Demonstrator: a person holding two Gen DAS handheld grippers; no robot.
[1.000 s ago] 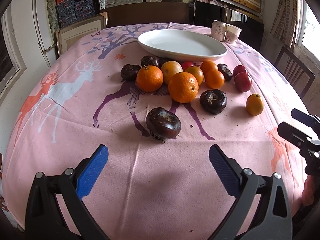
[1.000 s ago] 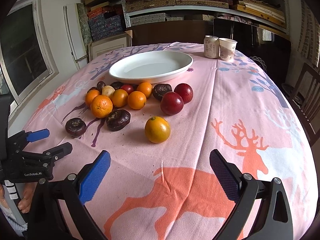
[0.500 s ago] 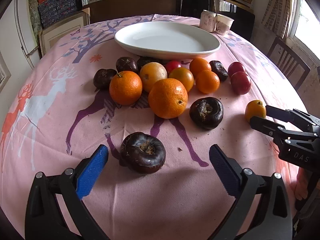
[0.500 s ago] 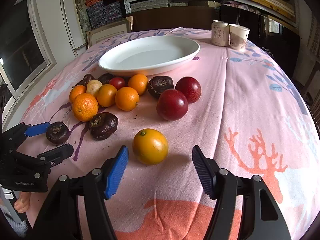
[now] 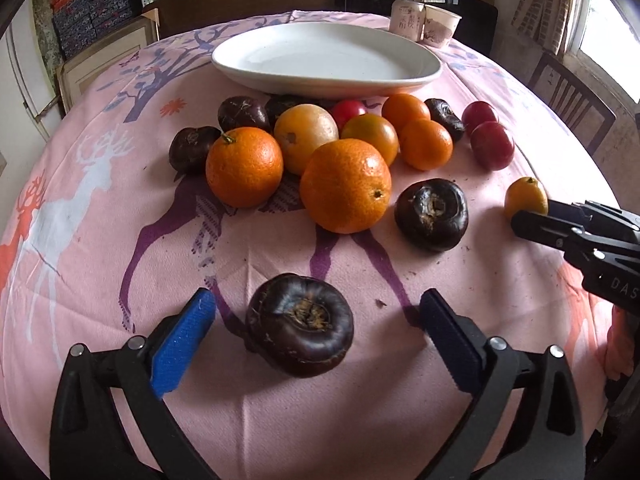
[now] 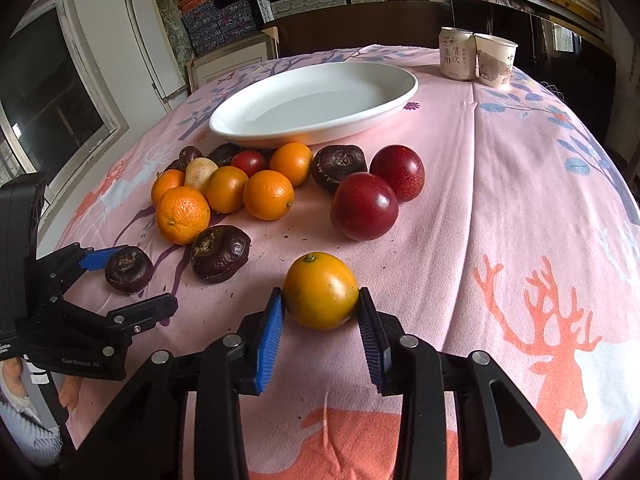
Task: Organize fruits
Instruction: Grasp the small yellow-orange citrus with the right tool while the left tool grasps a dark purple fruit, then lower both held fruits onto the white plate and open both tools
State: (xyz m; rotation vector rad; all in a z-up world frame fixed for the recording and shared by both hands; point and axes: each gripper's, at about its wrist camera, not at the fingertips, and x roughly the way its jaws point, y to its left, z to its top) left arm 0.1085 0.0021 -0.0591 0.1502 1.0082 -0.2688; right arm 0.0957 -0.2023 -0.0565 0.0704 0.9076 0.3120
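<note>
My left gripper [image 5: 316, 320] is open around a dark purple fruit [image 5: 300, 324] on the pink tablecloth, with gaps on both sides. My right gripper [image 6: 320, 312] is shut on a small yellow-orange fruit [image 6: 321, 295] that rests on the cloth. Beyond lie several oranges [image 5: 345, 185], dark purple fruits [image 5: 431, 214] and red fruits [image 6: 364, 205]. An empty white oval plate [image 5: 416, 76] stands behind them; it also shows in the right wrist view [image 6: 384, 110].
A can [image 6: 455, 53] and a paper cup [image 6: 495, 59] stand at the far edge of the table. A chair [image 5: 568, 100] is at the right side. Shelves with boxes line the back wall.
Both grippers have moved forward. My left jaws now straddle the dark purple fruit. My right jaws have narrowed and closed on the yellow-orange fruit.
</note>
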